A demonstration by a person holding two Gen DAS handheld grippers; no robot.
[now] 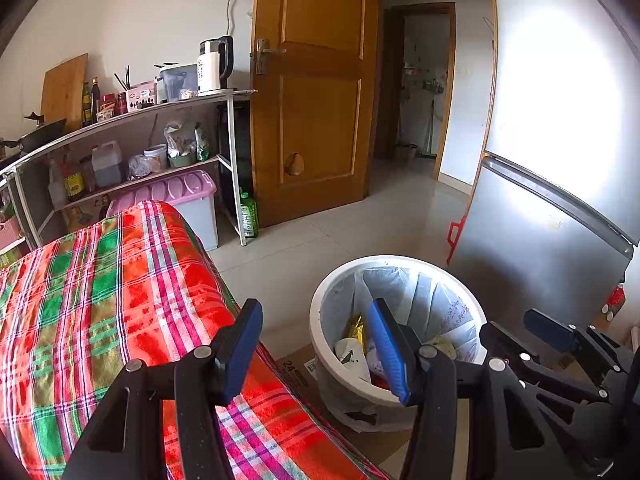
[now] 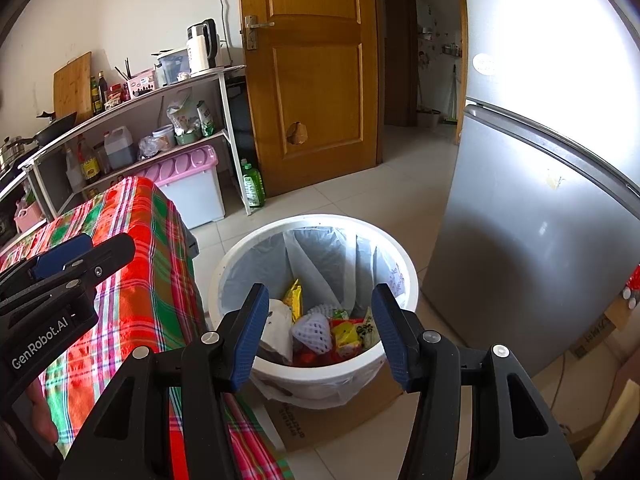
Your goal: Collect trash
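Note:
A white trash bin (image 2: pixel 240 256) lined with a clear bag stands on a flattened cardboard box on the floor. Inside lie trash items: a white foam fruit net (image 2: pixel 312 330), a yellow wrapper (image 2: pixel 293 298), crumpled white paper (image 2: pixel 276 332) and red and yellow snack packets (image 2: pixel 346 334). My right gripper (image 2: pixel 320 338) hangs open above the bin's near rim, nothing between its blue pads. My left gripper (image 1: pixel 316 354) is open too, empty, over the edge of the plaid-covered table (image 1: pixel 100 300), with the bin (image 1: pixel 316 308) to its right. The right gripper (image 1: pixel 560 336) shows at the left wrist view's right edge.
A silver fridge (image 2: pixel 540 240) stands close on the right of the bin. A shelf rack (image 2: pixel 168 96) with bottles and a kettle, a pink-lidded box (image 2: pixel 188 172), a green bottle (image 2: pixel 253 186) and a wooden door (image 2: pixel 312 72) lie behind. Tiled floor (image 2: pixel 380 188) leads to a doorway.

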